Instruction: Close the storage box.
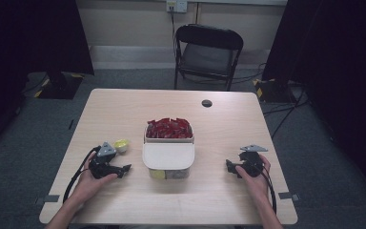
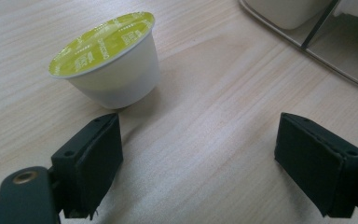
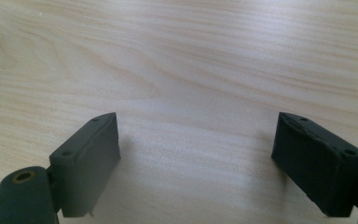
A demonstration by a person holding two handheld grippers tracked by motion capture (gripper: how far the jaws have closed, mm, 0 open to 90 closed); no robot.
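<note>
Nearest the lens, two black jaws of the left gripper (image 2: 200, 163) spread wide with bare worktop (image 2: 205, 107) between them, holding nothing. At upper left of the left gripper view, a small white capsule (image 2: 109, 60) with a yellow-green foil lid, upright, just beyond the left-hand jaw and outside the gap. In the high view, same capsule (image 1: 121, 145) just beside the left gripper (image 1: 124, 168), left of the container (image 1: 168, 156) with red packets (image 1: 168, 128) in its far compartment. Right gripper (image 3: 196, 163) equally wide open and empty, low over plain wood at lower right of the high view (image 1: 229, 165). Likely risks: closing without first centring, so one jaw clips the capsule's side and tips or skids it away; squeezing too hard, denting the thin cup or lid.
</note>
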